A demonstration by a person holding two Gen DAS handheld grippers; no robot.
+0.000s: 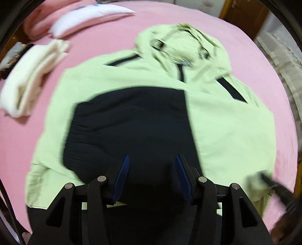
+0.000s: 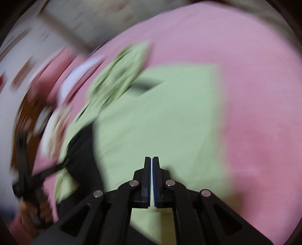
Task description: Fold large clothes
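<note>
Blue-padded jaws of the left gripper (image 1: 152, 177) stand half apart over the dark panel of the jacket (image 1: 226, 120), gripping nothing; I judge they are coming down for a pinch there. Those of the right gripper (image 2: 152, 181) are pressed together, empty, above the green cloth. Beyond them the jacket lies spread flat on the pink bed (image 1: 254, 62), hood farthest off, sleeves seemingly folded in. Past it sit a cream pile (image 1: 32, 79) and pillows (image 1: 88, 17).

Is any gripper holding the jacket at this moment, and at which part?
Nothing is held. The left gripper is open above the jacket's dark panel; the right gripper is shut, with no cloth visible between its pads.
</note>
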